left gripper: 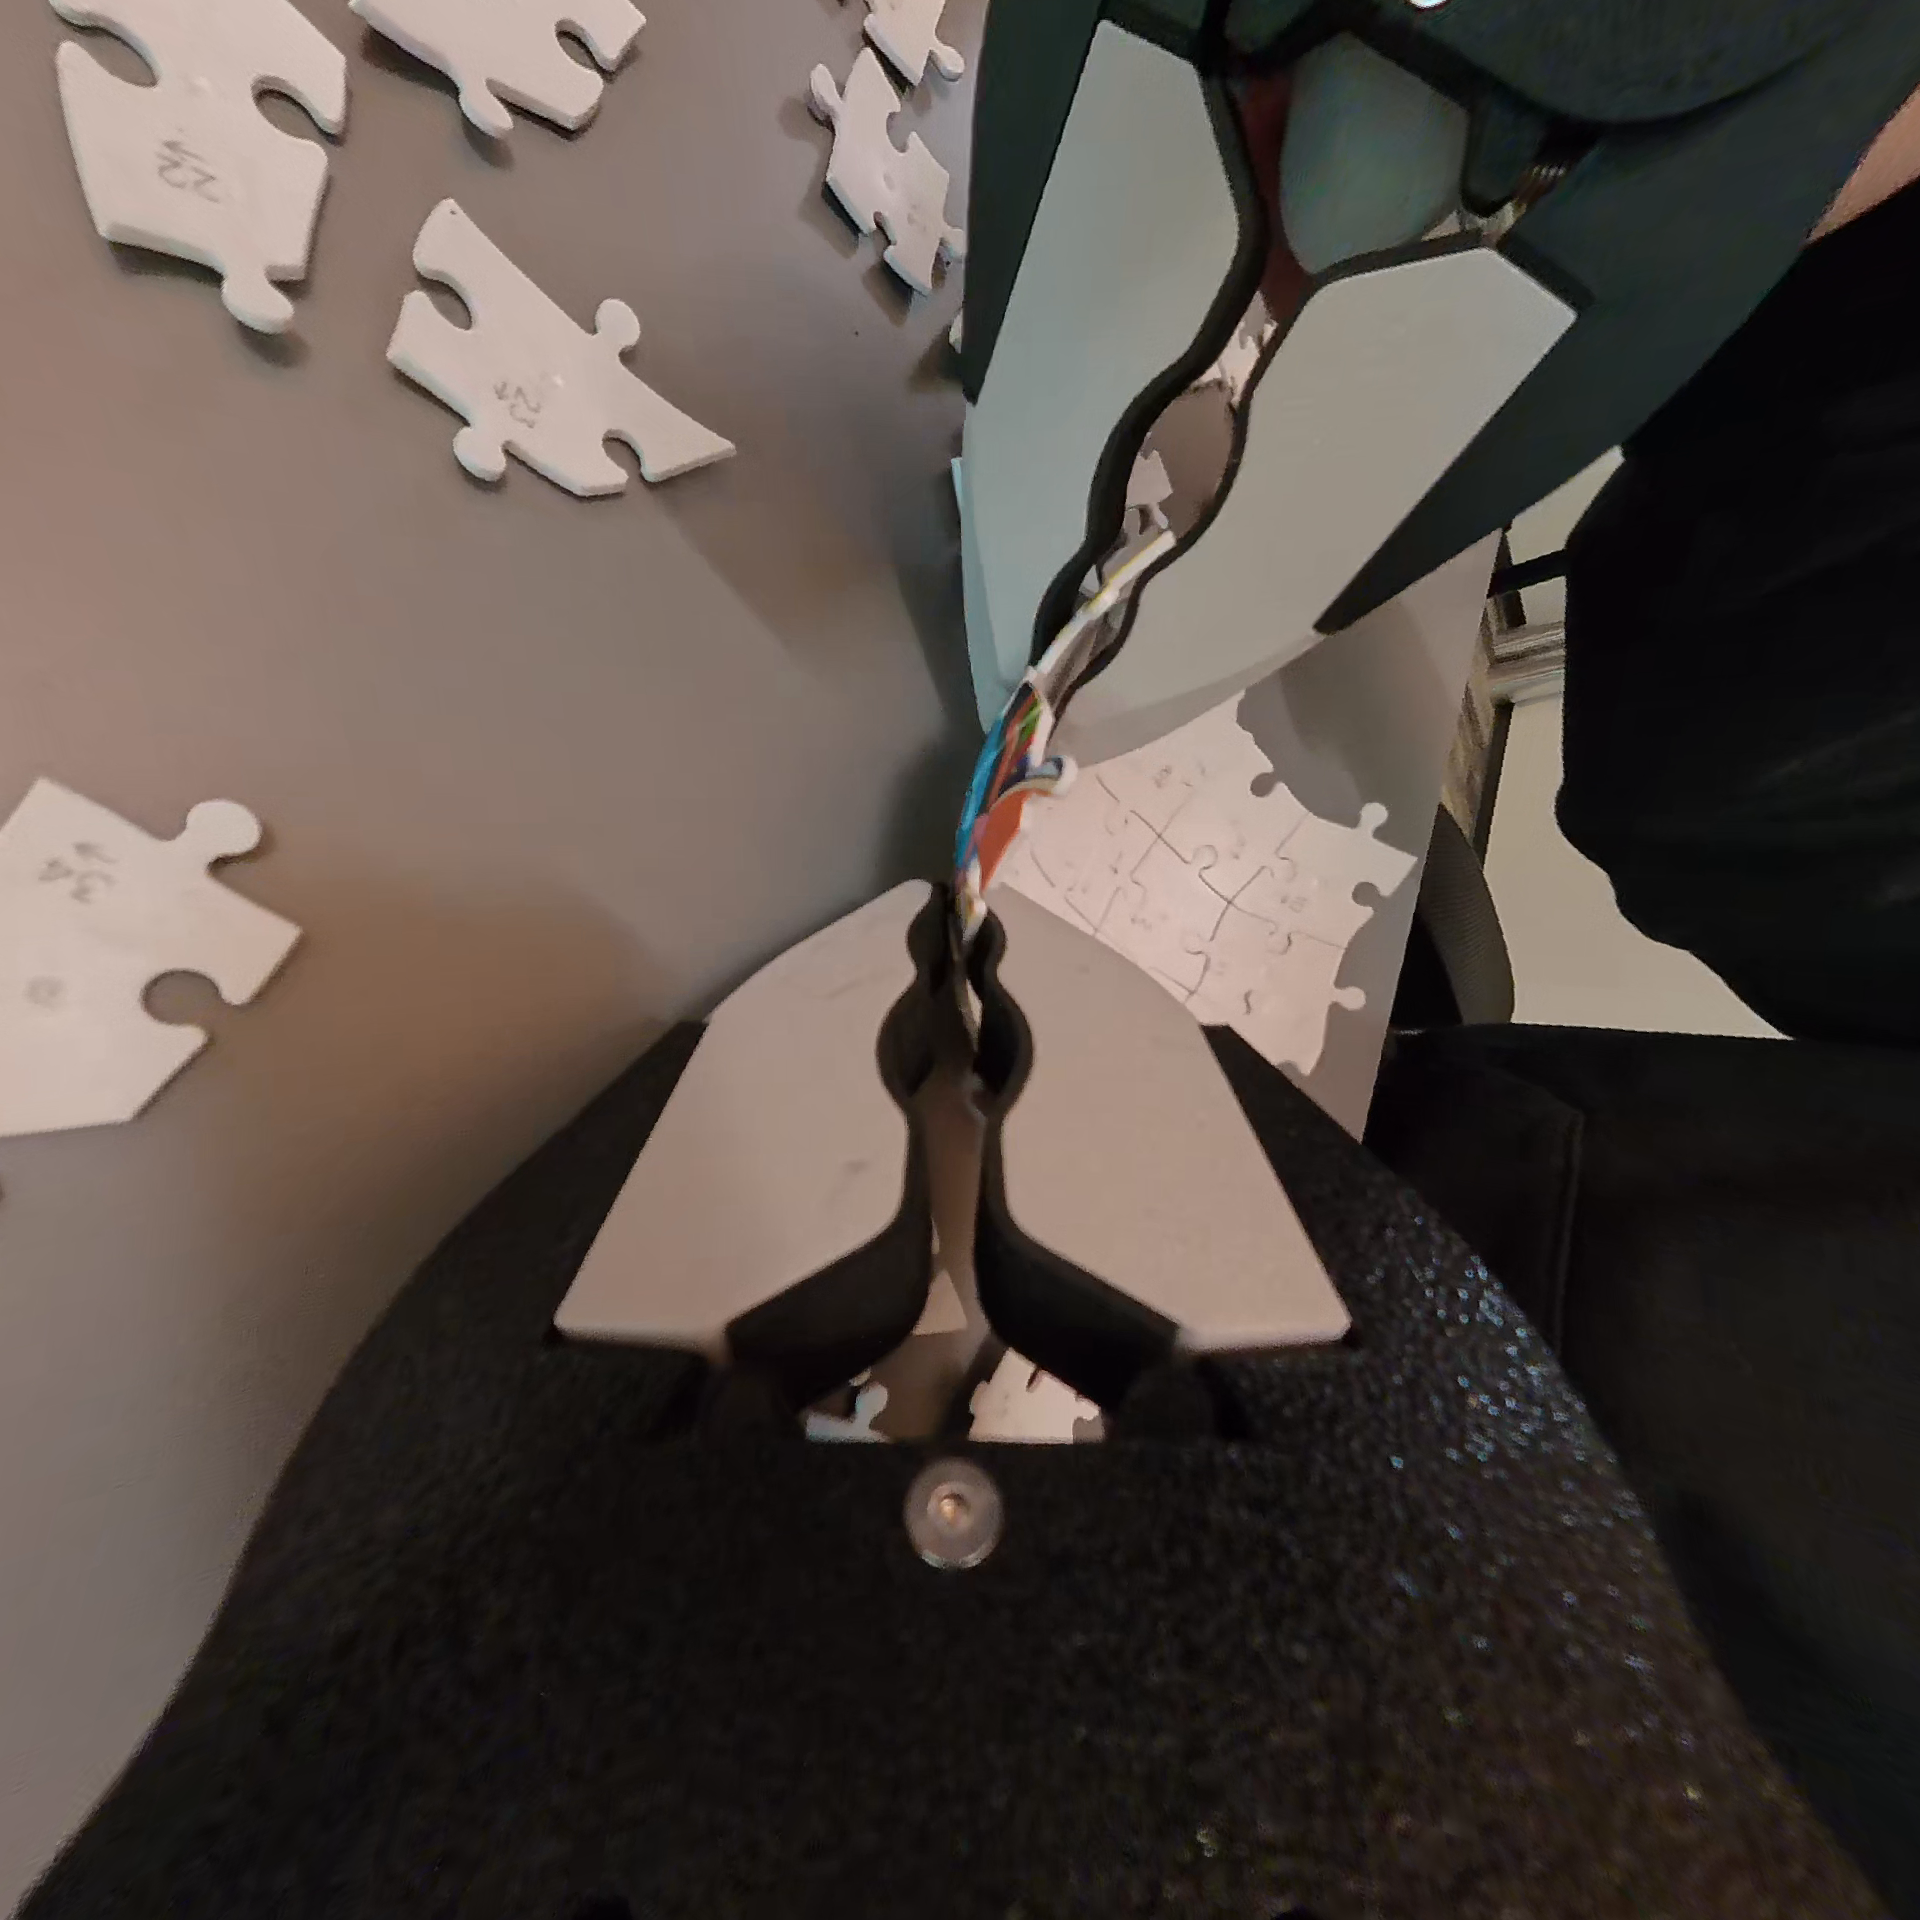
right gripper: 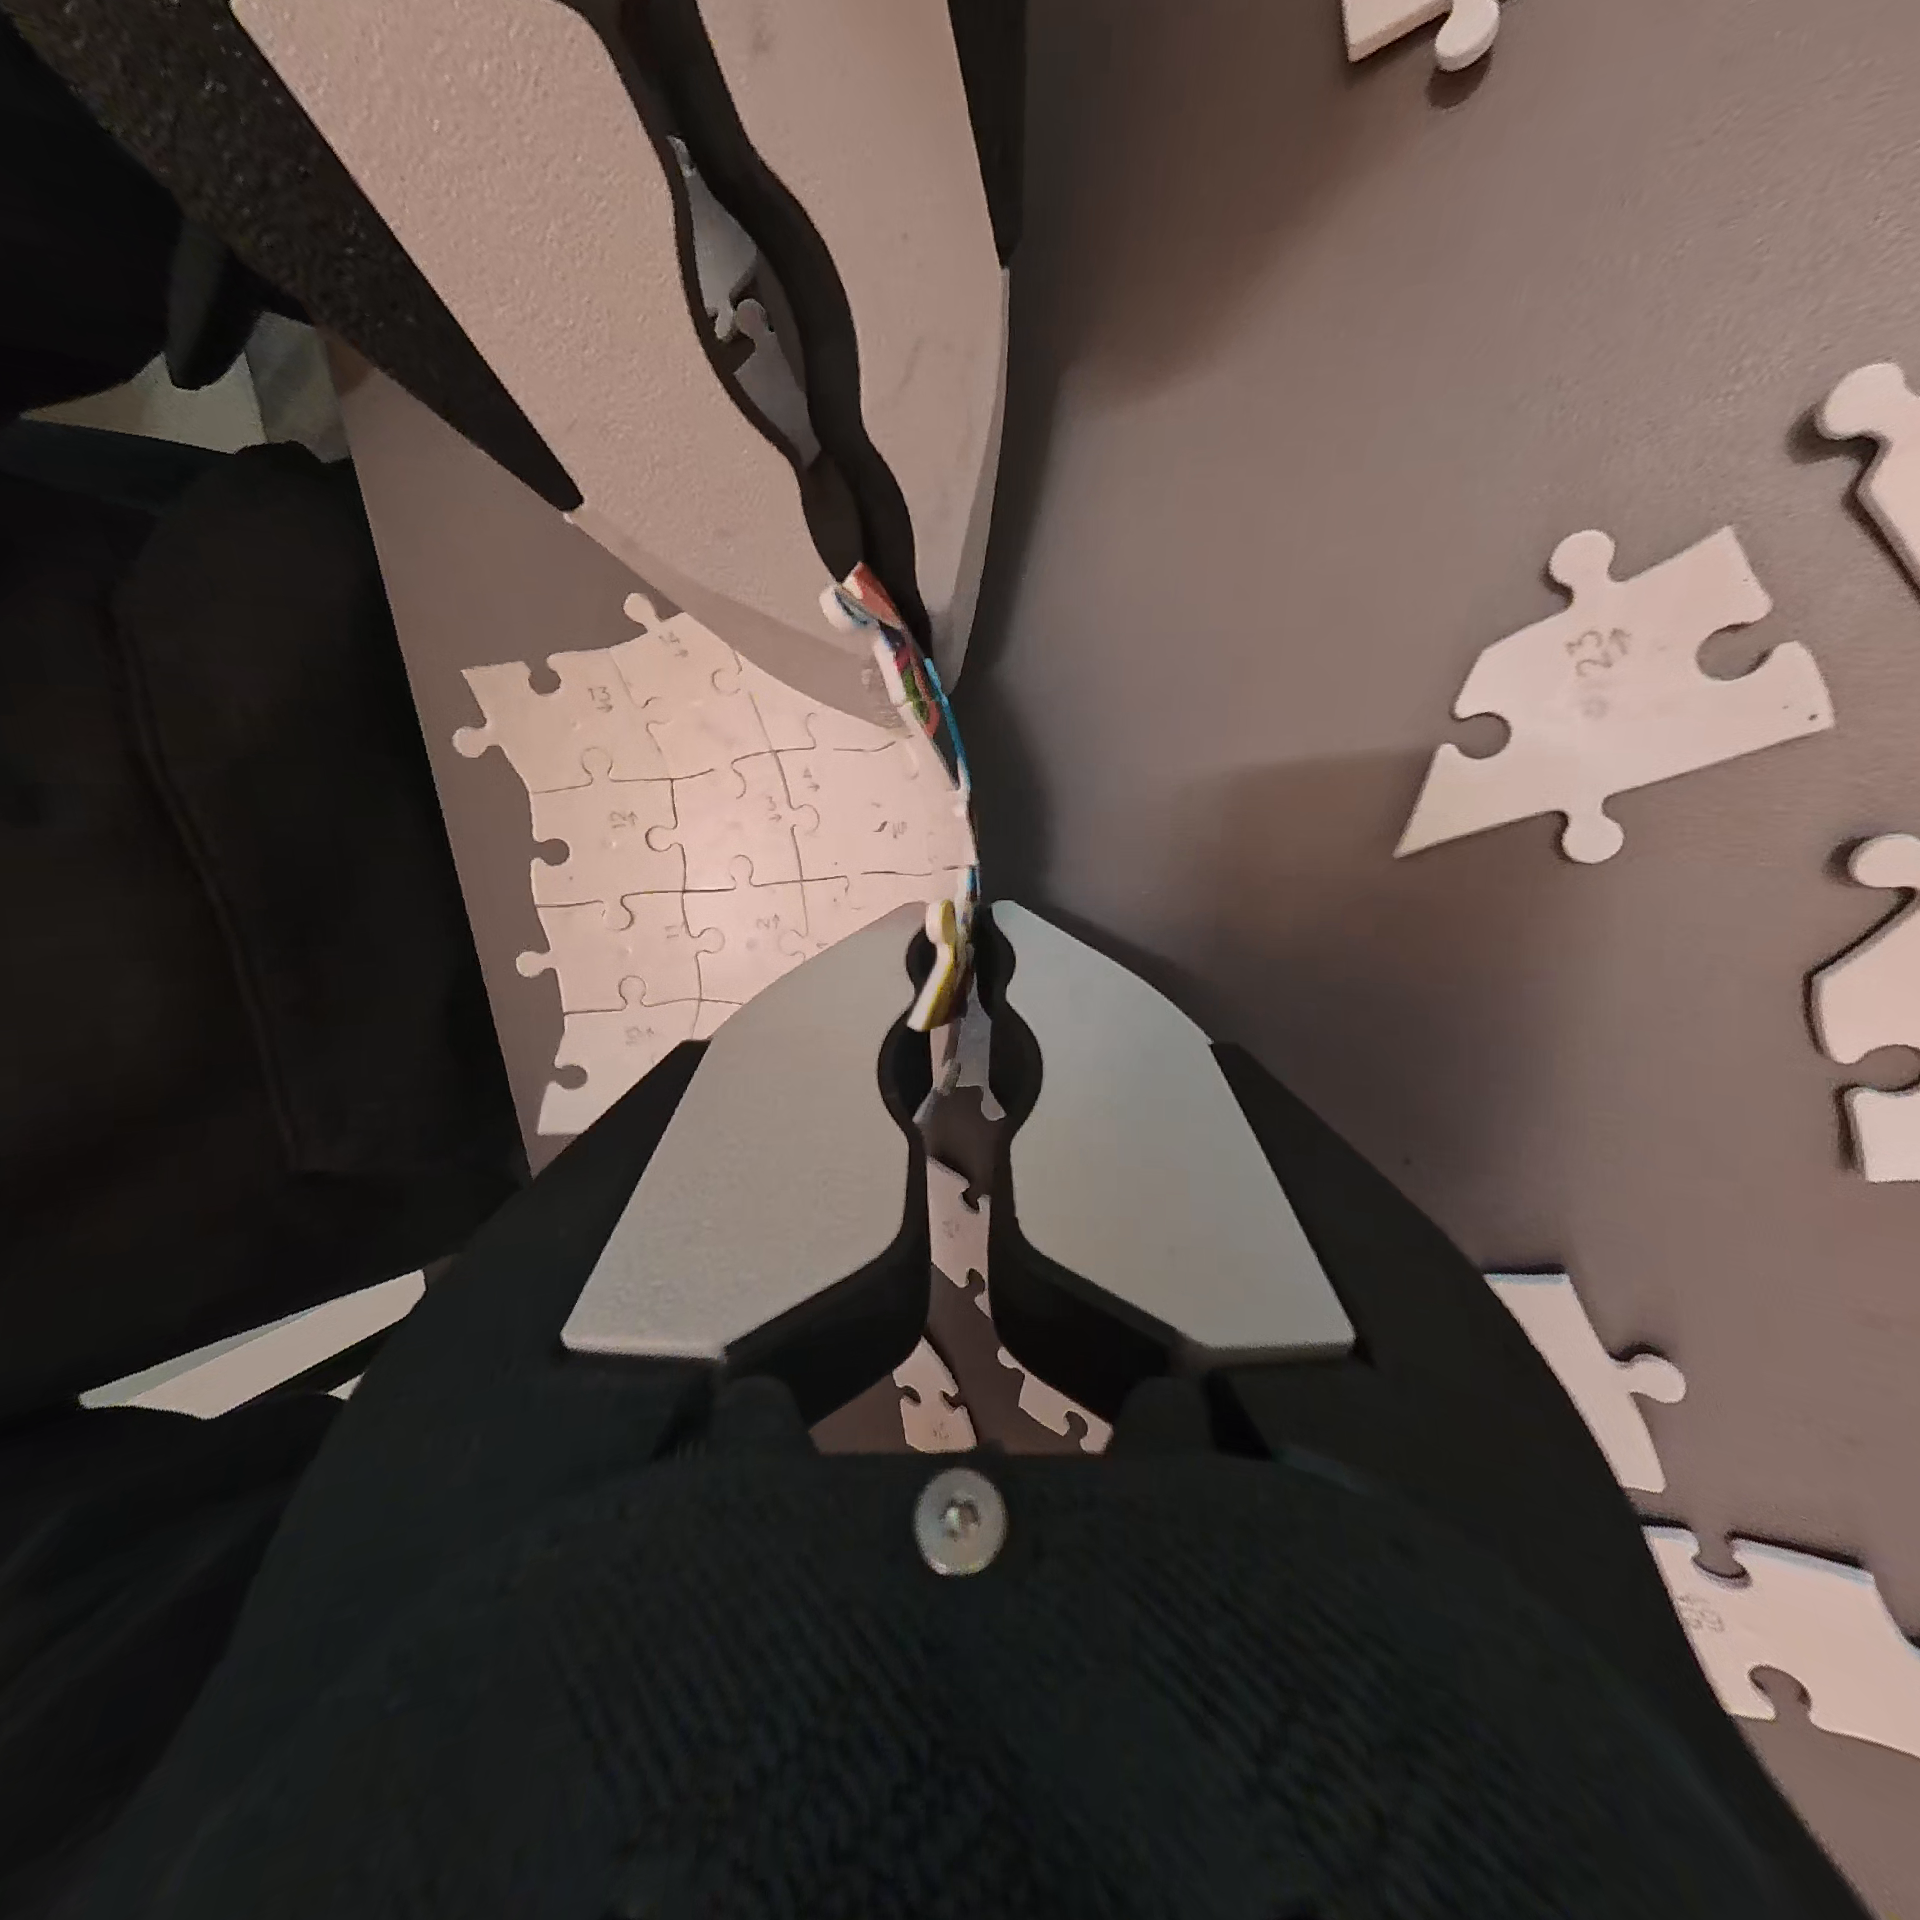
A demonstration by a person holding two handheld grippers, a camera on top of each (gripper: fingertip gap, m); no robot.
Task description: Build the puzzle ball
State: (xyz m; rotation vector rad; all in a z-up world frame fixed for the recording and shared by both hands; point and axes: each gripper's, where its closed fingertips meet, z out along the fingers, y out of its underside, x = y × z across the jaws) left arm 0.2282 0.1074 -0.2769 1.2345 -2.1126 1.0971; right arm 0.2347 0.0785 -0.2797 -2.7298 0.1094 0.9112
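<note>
A puzzle piece with a colourful printed face (left gripper: 1000, 795) hangs edge-on above the grey table (left gripper: 520, 675), stretched between my two grippers. My left gripper (left gripper: 961, 920) is shut on its near end. My right gripper (left gripper: 1051, 681) comes in from above and is shut on its far end. In the right wrist view the same piece (right gripper: 940, 727) runs from my right gripper (right gripper: 961, 940), shut on a yellow-edged tab, up to the left gripper (right gripper: 896, 594). Below lies an assembled patch of white, face-down pieces (left gripper: 1226, 873), which also shows in the right wrist view (right gripper: 675, 821).
Several loose white pieces lie face down on the table, with one (left gripper: 540, 384) to the left of the grippers and one (right gripper: 1621, 707) to the right. A person in dark clothing (left gripper: 1714, 727) sits at the table's edge. Only a small space, under 4 cm, lies between the two pairs of fingers.
</note>
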